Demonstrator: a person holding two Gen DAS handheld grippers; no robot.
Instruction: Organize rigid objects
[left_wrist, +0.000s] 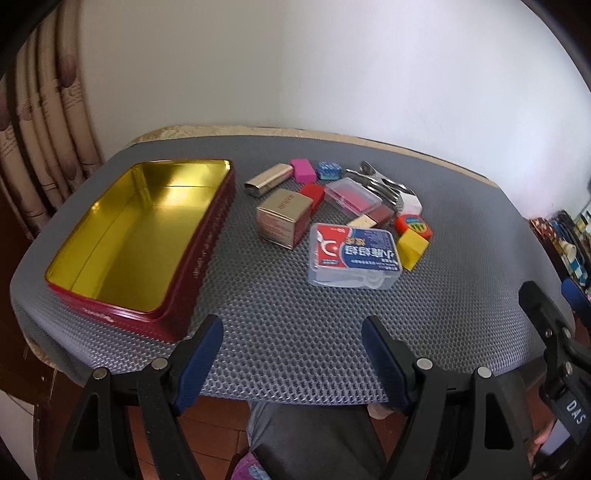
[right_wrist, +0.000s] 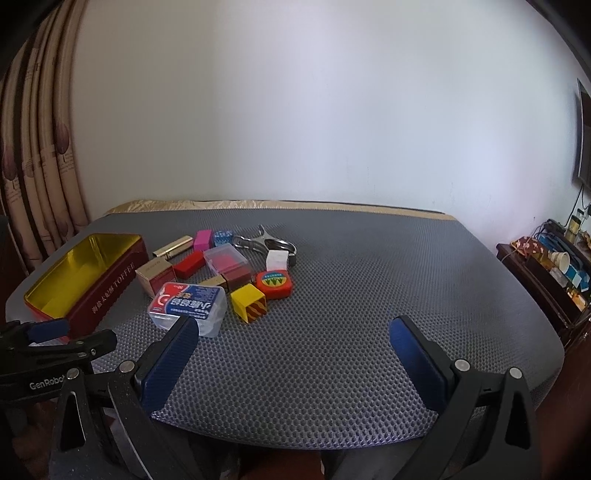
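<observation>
An open red tin (left_wrist: 122, 310) with a gold inside lies at the left of the grey mat; it also shows in the right wrist view (right_wrist: 107, 291). To its right is a cluster: a clear floss box (left_wrist: 354, 254) (right_wrist: 188, 304), a gold carton (left_wrist: 284, 218), a yellow block (left_wrist: 412, 245) (right_wrist: 249, 302), a red tape measure (right_wrist: 275, 283), a clear case (left_wrist: 352, 195), metal clippers (right_wrist: 262, 240). My left gripper (left_wrist: 293, 332) is open and empty at the near edge. My right gripper (right_wrist: 295, 332) is open and empty, right of the left one.
The grey honeycomb mat (right_wrist: 351, 295) covers the table against a white wall. Curtains (left_wrist: 44, 129) hang at the left. A dark shelf (right_wrist: 546, 273) with small items stands at the right. The person's legs show below the table edge.
</observation>
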